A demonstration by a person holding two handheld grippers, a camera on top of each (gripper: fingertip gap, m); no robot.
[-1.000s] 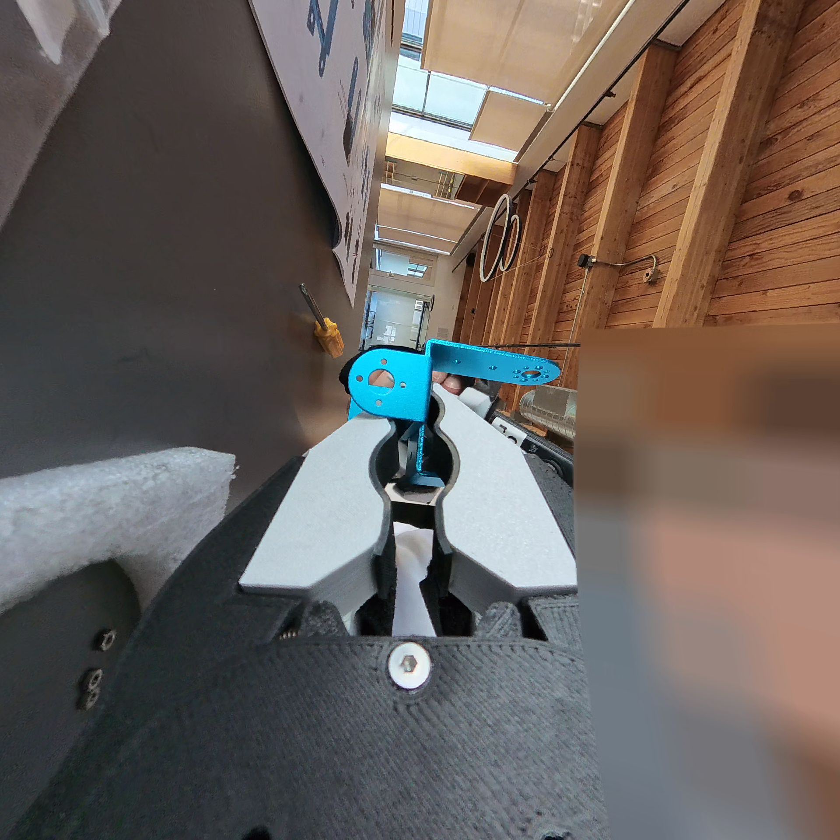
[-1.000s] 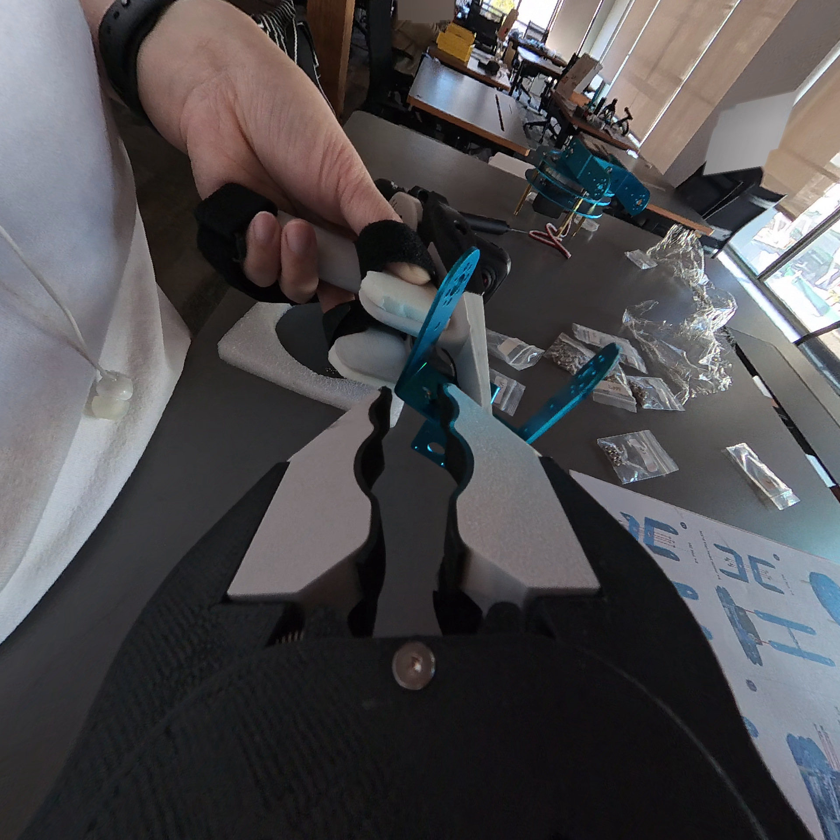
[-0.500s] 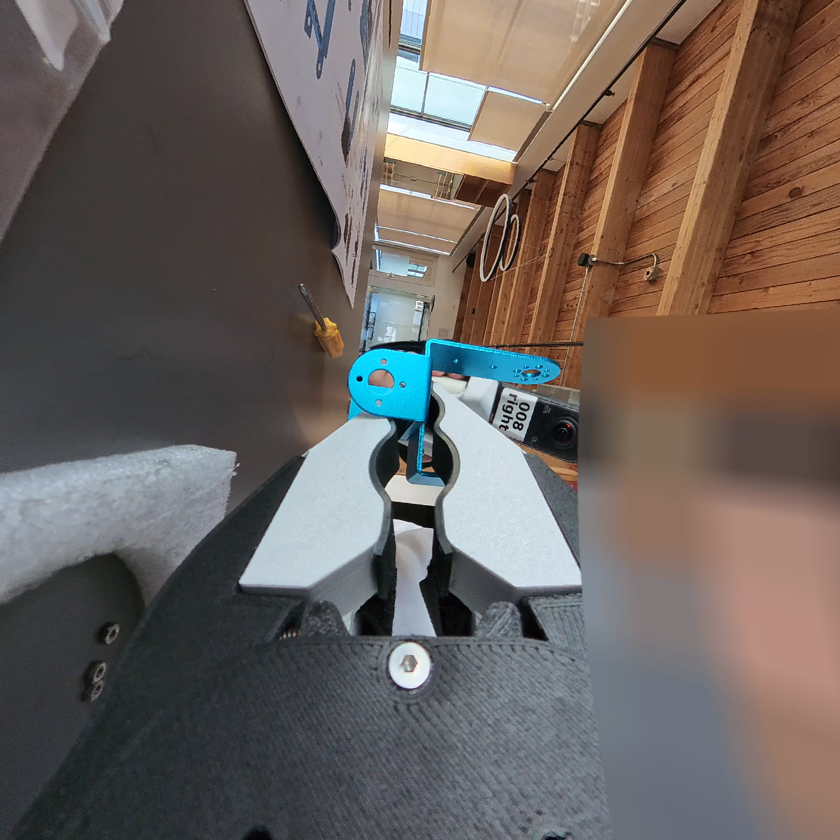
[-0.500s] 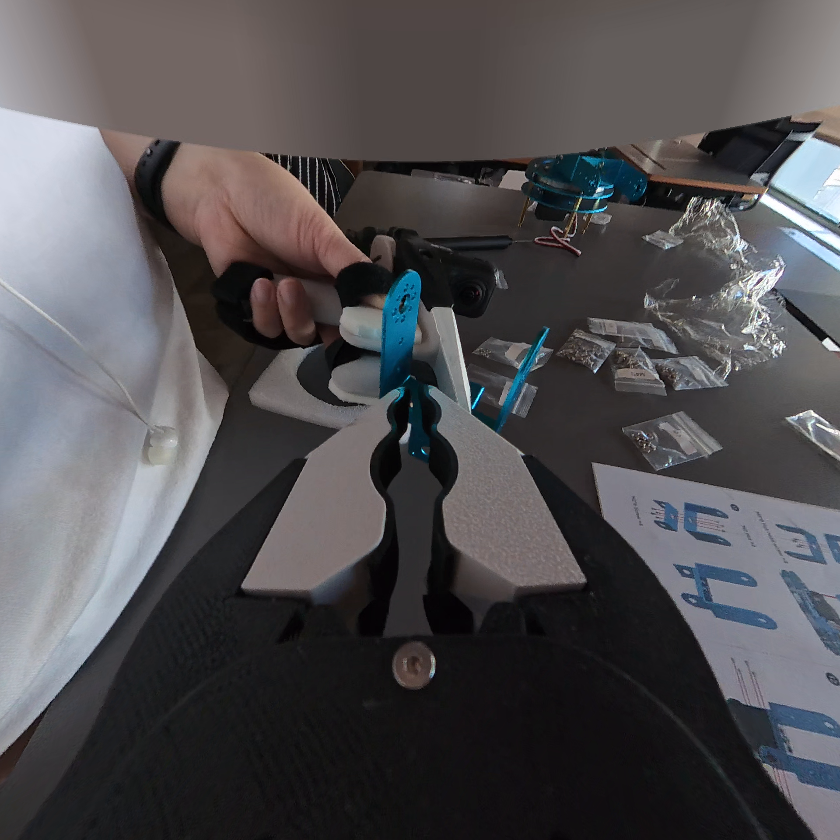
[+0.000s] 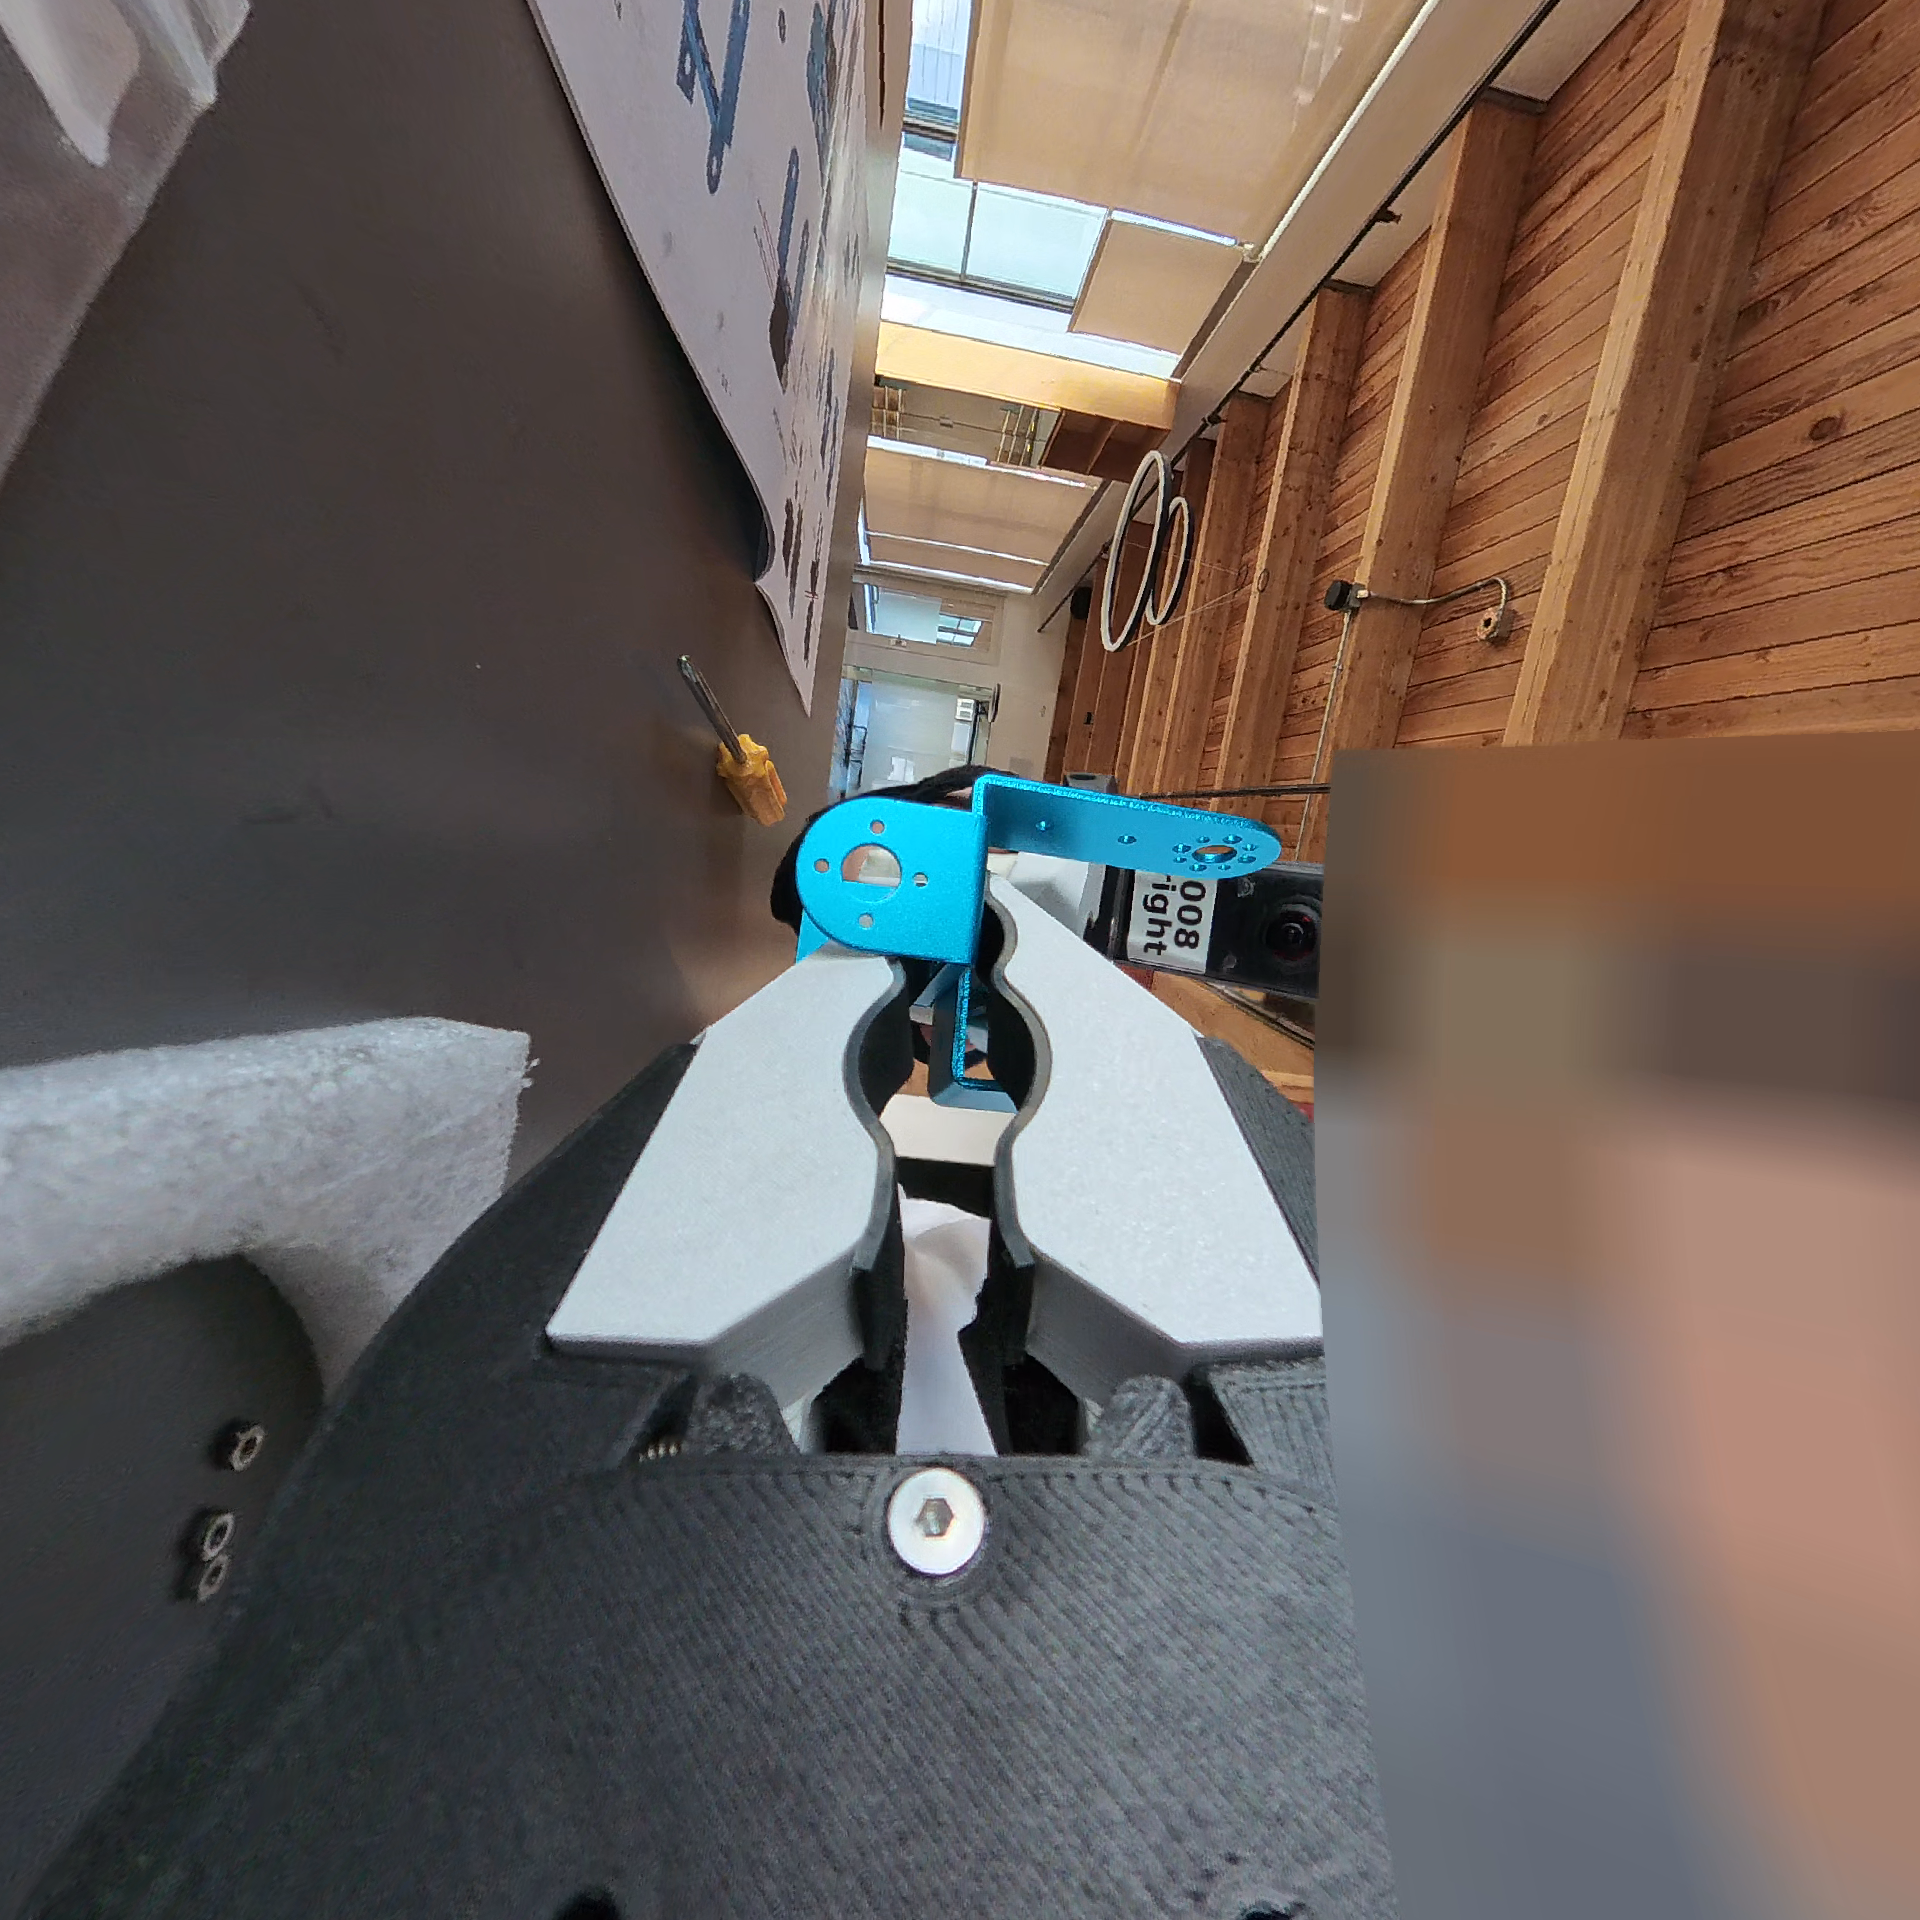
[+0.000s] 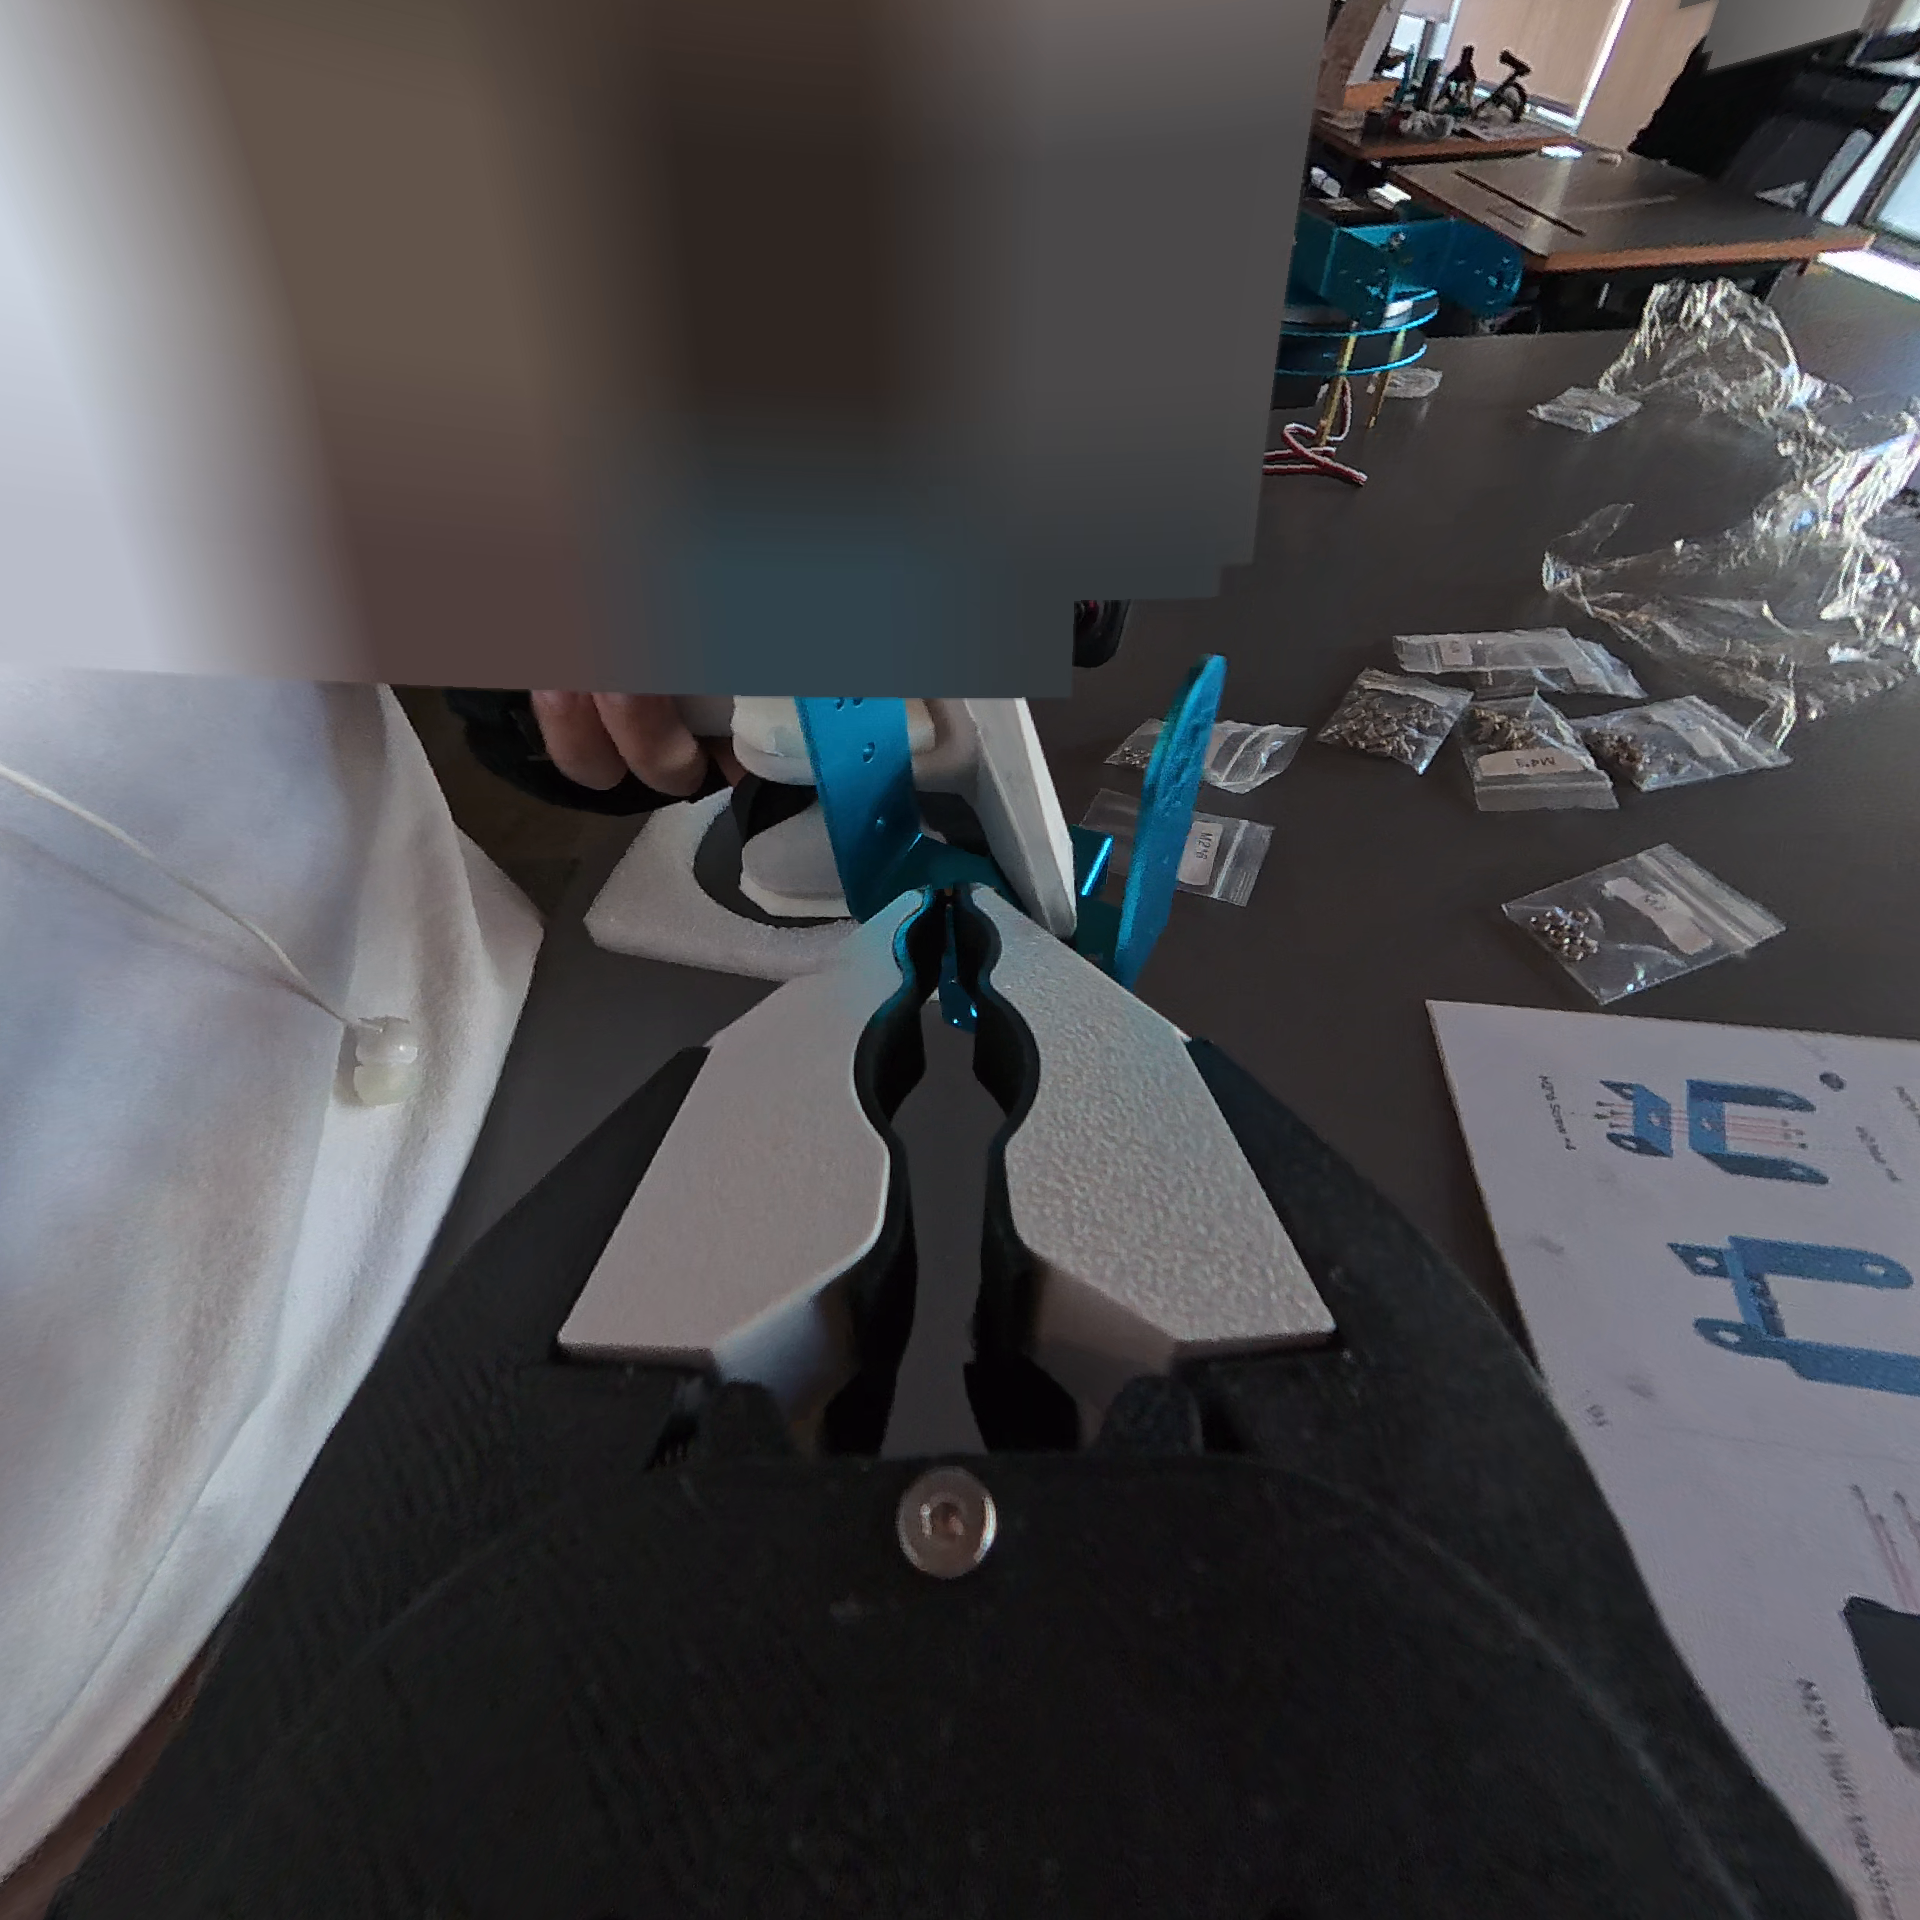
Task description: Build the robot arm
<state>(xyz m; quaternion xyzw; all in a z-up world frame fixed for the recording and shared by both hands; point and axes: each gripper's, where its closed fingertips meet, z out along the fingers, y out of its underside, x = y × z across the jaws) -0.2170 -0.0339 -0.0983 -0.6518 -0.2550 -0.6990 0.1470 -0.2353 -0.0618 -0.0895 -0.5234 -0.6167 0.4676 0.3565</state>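
Between the grey fingers of the left gripper (image 5: pixel 971 961) sits a blue metal bracket (image 5: pixel 894 883), pinched by its lower flange; its round-ended plate stands above the fingertips and a long perforated arm runs off to the right. Just beyond it the other gripper's camera body (image 5: pixel 1216 925) shows. To the left lie a dark table (image 5: pixel 364 520), a yellow-handled screwdriver (image 5: pixel 743 764), a white foam block (image 5: pixel 239 1122) and a printed sheet (image 5: pixel 748 260).

From the right wrist view, the right gripper (image 6: pixel 951 904) has its fingers pressed nearly together on a thin blue tab at the tips, which seems to belong to the same blue bracket assembly (image 6: pixel 862 800). A second blue arm (image 6: pixel 1169 821) rises just to the right. A person's hand (image 6: pixel 623 738) holds the left tool behind it, above a white foam pad (image 6: pixel 686 914).

Farther right on the table are small bags of screws (image 6: pixel 1538 748), crumpled clear plastic (image 6: pixel 1756 582), an instruction sheet (image 6: pixel 1704 1299), and, far off, a partly built blue assembly (image 6: pixel 1382 281).

Both tools grip blue parts in the air; whether the two pieces are joined cannot be told, and no screw shows at the joint.
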